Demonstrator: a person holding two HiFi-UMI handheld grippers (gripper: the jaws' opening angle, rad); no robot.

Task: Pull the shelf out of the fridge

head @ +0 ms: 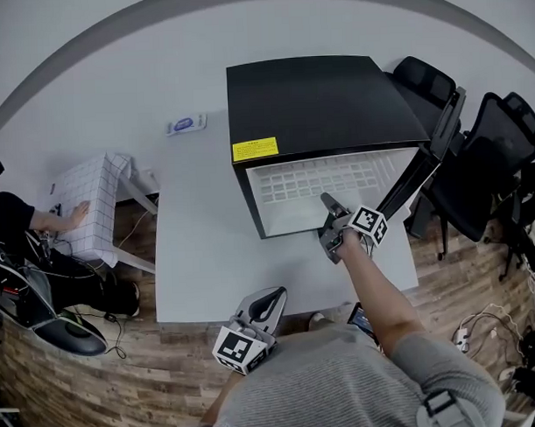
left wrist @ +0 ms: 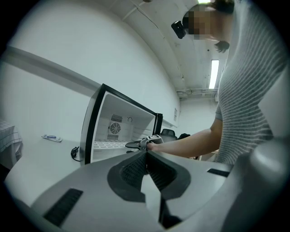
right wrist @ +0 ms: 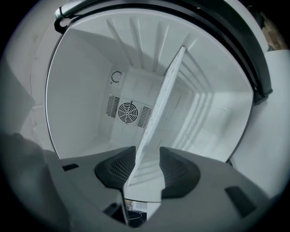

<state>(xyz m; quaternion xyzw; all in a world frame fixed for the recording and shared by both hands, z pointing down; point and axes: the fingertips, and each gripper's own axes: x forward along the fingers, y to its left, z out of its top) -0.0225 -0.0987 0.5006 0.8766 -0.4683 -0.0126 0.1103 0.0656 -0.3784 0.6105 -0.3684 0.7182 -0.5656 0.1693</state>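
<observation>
A black mini fridge (head: 320, 101) stands open on the white table (head: 199, 254). Its white wire shelf (head: 323, 184) shows inside the opening. My right gripper (head: 330, 206) reaches to the shelf's front edge. In the right gripper view the shelf (right wrist: 161, 108) runs on edge between the jaws of the right gripper (right wrist: 147, 161), which stand open with a gap beside the right pad. My left gripper (head: 272, 297) hangs back near my body at the table's near edge. In its own view the left gripper (left wrist: 146, 156) is shut on nothing and faces the fridge (left wrist: 93, 131).
The fridge door (head: 419, 172) swings open to the right, toward black office chairs (head: 485, 166). A small blue-and-white object (head: 185, 124) lies on the table's far left. A white gridded box (head: 88, 206) and a seated person (head: 14, 226) are at the left. A fan grille (right wrist: 127, 111) sits in the fridge's back wall.
</observation>
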